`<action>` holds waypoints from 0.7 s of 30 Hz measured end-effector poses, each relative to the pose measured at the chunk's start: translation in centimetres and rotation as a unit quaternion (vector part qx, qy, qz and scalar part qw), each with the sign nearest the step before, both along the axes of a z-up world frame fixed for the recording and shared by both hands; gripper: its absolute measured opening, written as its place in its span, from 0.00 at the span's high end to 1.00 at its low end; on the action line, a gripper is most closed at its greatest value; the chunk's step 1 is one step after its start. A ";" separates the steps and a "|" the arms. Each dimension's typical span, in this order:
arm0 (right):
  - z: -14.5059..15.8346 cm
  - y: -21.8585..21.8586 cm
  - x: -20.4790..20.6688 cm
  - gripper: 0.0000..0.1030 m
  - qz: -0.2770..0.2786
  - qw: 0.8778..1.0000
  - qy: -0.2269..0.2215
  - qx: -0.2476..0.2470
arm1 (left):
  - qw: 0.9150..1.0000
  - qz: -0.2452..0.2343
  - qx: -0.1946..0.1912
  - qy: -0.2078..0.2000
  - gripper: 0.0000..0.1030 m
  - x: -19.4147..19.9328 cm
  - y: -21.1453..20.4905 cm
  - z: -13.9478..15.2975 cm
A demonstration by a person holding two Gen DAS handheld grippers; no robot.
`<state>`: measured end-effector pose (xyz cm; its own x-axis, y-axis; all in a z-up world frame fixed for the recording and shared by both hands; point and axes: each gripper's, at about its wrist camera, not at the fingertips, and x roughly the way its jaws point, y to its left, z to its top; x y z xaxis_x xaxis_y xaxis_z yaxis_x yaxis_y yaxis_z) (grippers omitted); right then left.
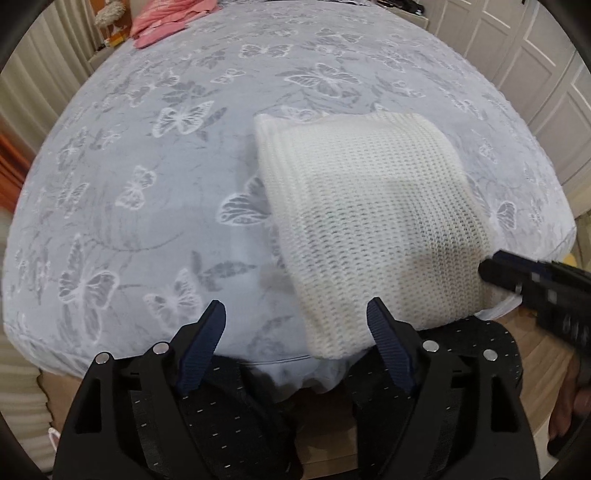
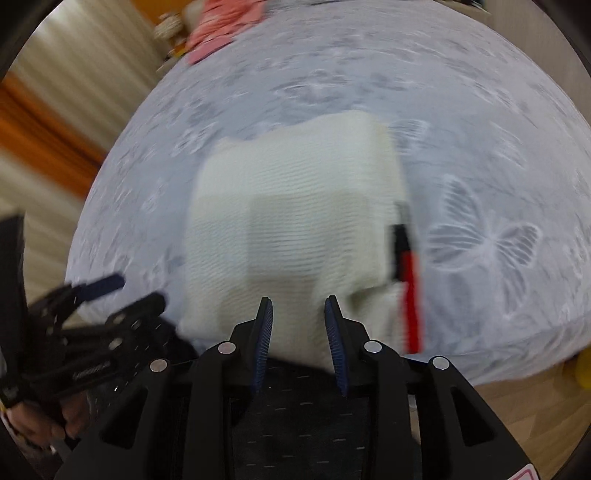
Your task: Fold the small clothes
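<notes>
Pale grey-blue bedding printed with white butterflies [image 1: 155, 177] filled both of my views, stretched over a bed that ran from the lower edge to the top of each frame. White panelled doors [image 1: 524, 74] stood at the upper right of the left wrist view, a cream curtain [image 2: 85, 66] with an orange strip at the upper left of the right wrist view, and wood-look floor [image 2: 517, 406] showed at the lower right. A pink cloth [image 1: 162, 22] lay heaped at the far upper left of the bed. I saw no containers.

The folded white knit garment [image 1: 373, 221] lay near the bed's front edge, centre right in the left view; a red and black tag [image 2: 408, 273] showed at its right edge.

My left gripper [image 1: 295, 321] stood wide with nothing between its fingers. My right gripper [image 2: 298, 314] stood narrow over the garment's near edge; blur kept me from telling whether it pinched the knit.
</notes>
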<state>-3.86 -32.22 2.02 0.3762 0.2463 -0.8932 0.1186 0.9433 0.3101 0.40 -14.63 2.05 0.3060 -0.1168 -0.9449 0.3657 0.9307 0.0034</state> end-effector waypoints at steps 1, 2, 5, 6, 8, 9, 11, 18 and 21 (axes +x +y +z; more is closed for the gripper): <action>0.0 1.5 0.2 0.71 0.022 1.000 0.000 0.003 | 1.000 0.008 0.002 -0.002 0.25 0.0 0.6 0.3; 0.0 2.6 0.4 0.71 0.034 0.999 0.000 0.000 | 1.000 0.014 0.001 -0.004 0.24 -0.1 1.1 0.5; -1.6 5.2 2.3 0.71 0.059 0.998 0.015 -0.012 | 0.999 0.032 0.000 -0.011 0.22 -0.4 3.2 1.2; -2.7 5.7 3.0 0.71 0.059 0.998 0.033 -0.007 | 0.999 0.037 0.002 -0.014 0.21 -0.5 3.8 1.4; -5.6 7.6 4.6 0.70 0.076 0.994 0.082 0.011 | 0.999 0.049 0.009 -0.020 0.19 -0.8 5.2 1.7; -7.1 8.6 5.1 0.70 0.088 0.991 0.102 0.012 | 0.998 0.055 0.011 -0.023 0.18 -1.0 5.8 1.8; -8.8 10.2 5.6 0.70 0.103 0.989 0.107 -0.017 | 0.998 0.064 0.015 -0.025 0.18 -1.1 6.7 2.0; -3.1 6.5 3.6 0.69 0.056 0.998 0.038 0.008 | 0.997 0.060 0.016 -0.035 0.17 -1.3 6.8 2.4; -0.7 2.3 2.4 0.68 0.008 1.000 0.011 -0.012 | 0.998 0.050 0.017 -0.034 0.17 -1.0 5.8 2.0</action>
